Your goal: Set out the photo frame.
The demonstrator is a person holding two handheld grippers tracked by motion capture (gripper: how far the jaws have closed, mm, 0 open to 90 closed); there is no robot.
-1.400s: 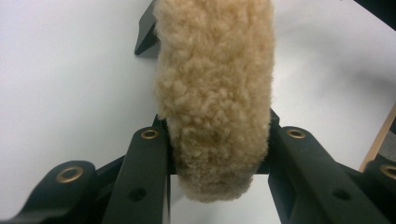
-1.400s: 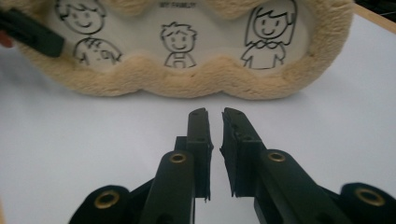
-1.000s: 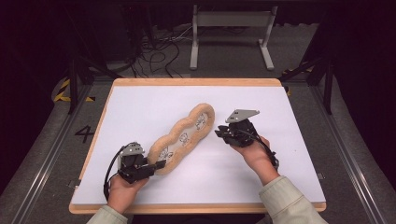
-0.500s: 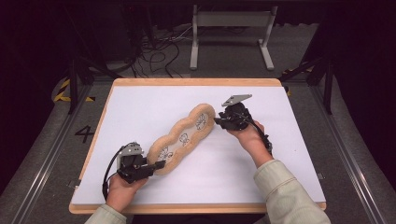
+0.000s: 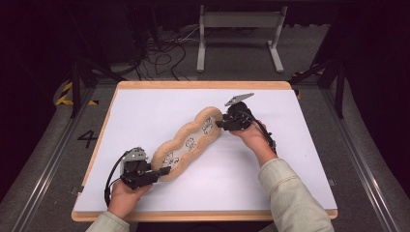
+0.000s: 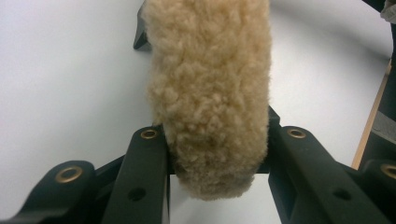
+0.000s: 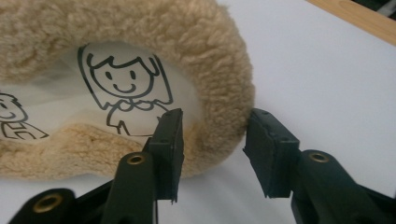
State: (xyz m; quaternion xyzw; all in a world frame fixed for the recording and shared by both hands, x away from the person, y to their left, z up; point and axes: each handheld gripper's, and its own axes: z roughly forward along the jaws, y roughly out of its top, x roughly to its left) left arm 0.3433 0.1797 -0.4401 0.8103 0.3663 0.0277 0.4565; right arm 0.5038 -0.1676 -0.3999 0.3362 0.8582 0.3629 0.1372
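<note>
Lying diagonally across the white surface (image 5: 145,111), a long fleece-edged plush strip (image 5: 188,143) printed with cartoon figures runs from near the front-left corner toward the middle of the far edge. The left gripper (image 5: 153,172), in the person's left hand (image 5: 123,193), meets the near end; seen from the left gripper view, its jaws press against both sides of the fleece rim (image 6: 210,102), a closed grip on the strip. The right gripper (image 5: 222,123), in the right hand (image 5: 251,137), stands at the far end; in the right gripper view its jaws are partly open and straddle the curved rim (image 7: 224,93), one inside over the printed panel (image 7: 126,93), one outside, apparently not yet pinching, though contact is hard to judge. Each hand is thus nearest its own end of the long axis, and the rim lies directly ahead between the right jaws, so closing there would probably secure both ends.
</note>
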